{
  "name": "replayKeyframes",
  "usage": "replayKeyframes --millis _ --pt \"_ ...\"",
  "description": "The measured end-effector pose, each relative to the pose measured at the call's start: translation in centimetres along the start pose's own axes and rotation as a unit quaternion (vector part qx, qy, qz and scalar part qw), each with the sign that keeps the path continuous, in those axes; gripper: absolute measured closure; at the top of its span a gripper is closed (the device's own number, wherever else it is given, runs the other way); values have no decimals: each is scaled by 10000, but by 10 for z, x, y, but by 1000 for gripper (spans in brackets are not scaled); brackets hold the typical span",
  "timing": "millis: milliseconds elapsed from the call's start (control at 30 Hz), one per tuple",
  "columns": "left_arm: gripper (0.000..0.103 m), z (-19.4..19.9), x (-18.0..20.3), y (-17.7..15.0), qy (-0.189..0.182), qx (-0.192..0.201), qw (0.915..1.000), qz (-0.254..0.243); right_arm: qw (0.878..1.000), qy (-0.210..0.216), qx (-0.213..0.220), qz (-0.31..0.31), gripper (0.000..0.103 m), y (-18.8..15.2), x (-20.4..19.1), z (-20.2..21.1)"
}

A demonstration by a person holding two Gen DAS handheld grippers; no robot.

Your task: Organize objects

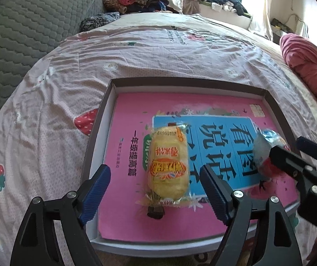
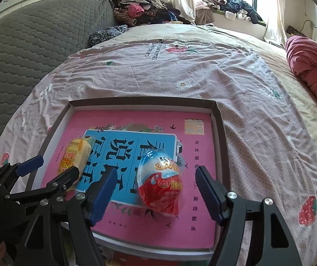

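A shallow box [image 1: 105, 102] with dark outer walls lies on the bed, and a pink book [image 1: 125, 146] lies flat inside it, covering nearly all of its floor. On the book's left half rests a yellow snack packet [image 1: 168, 166]; on its right half sits an egg-shaped treat [image 2: 160, 186] in blue, white and red wrap, apart from the packet. The left gripper [image 1: 155, 190] hovers over the packet with its jaws wide apart, holding nothing. The right gripper [image 2: 156, 190] stands spread just as wide to either side of the egg, empty. Beneath the box spreads a pink strawberry-print sheet [image 2: 180, 66]. Beyond the box, clothes [image 2: 140, 11] are piled by the window.
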State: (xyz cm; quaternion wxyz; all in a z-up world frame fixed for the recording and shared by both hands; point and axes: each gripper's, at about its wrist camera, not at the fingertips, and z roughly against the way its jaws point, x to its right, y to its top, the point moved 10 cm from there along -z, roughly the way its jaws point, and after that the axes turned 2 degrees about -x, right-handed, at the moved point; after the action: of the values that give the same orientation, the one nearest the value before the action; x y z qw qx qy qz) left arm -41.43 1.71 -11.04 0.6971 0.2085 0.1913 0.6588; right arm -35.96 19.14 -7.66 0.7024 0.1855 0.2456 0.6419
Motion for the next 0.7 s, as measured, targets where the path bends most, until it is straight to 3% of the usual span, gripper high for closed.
replayKeyframes --millis 267,400,700 --pt "14 14 -10 -11 -153 -124 9996 182 10000 -25 -11 -44 30 -10 0 17" --pt "0 27 -11 -13 -182 -50 9997 170 9999 -74 71 -6 30 -11 -1 31" --pt "0 55 -10 -20 -101 77 9999 -35 9999 -118 30 -38 30 -19 0 56"
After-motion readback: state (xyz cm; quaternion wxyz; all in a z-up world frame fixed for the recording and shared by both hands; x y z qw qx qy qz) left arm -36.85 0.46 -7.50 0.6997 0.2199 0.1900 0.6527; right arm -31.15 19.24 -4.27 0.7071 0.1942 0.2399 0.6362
